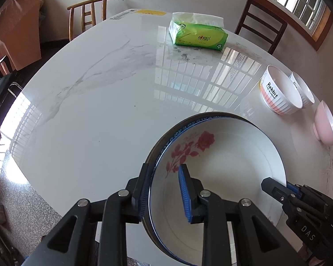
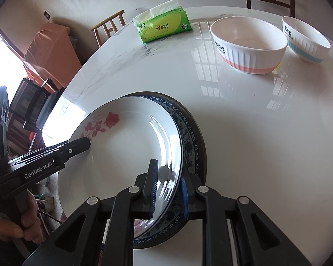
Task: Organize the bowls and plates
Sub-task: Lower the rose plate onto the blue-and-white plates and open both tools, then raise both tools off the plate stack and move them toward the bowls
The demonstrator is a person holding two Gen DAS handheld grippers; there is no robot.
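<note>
Both hand-held grippers straddle the rose plate's (image 2: 126,155) rim on opposite sides, left (image 1: 164,190) and right (image 2: 166,190) barely parted, pads loosening; uneven release could skid it off the blue-patterned plate (image 2: 188,133) beneath

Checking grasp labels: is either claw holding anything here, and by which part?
Nothing looks clamped. The left claw and right claw straddle the rose plate at its rim on opposite sides, but the pads show gaps.

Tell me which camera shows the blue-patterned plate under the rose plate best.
Right wrist view: the blue-patterned plate shows a wide crescent of border beside the rose plate. The left wrist view shows only a thin blue rim.
</note>
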